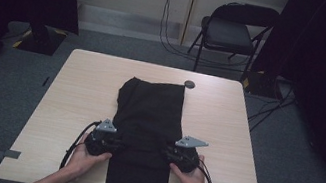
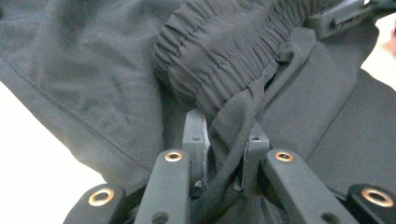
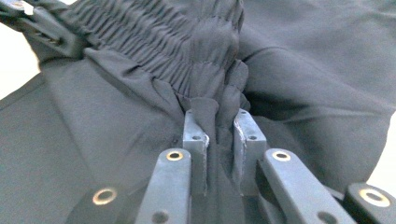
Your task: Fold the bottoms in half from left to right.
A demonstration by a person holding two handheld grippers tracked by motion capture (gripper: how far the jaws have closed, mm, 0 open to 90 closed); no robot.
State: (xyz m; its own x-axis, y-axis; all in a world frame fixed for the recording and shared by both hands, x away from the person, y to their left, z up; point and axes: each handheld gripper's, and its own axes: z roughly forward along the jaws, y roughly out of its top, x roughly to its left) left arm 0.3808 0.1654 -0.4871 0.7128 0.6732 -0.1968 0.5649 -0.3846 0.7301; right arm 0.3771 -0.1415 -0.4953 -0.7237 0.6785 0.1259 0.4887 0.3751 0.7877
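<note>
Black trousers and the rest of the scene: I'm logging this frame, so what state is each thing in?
Black trousers: lying lengthwise on the table, partly folded.
Elastic waistband: gathered, pinched at both ends.
Left gripper: shut on the waistband.
Right gripper: shut on the waistband.
Table: carrying the trousers and a small dark disc.
Folding chair: unfolded, unoccupied.

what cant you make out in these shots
- High view: near end of the black trousers is cut off by the bottom edge.
- High view: small dark round thing on the table is too small to identify.
- Left tongs and right tongs: bunched waistband hides what lies beneath.
</note>
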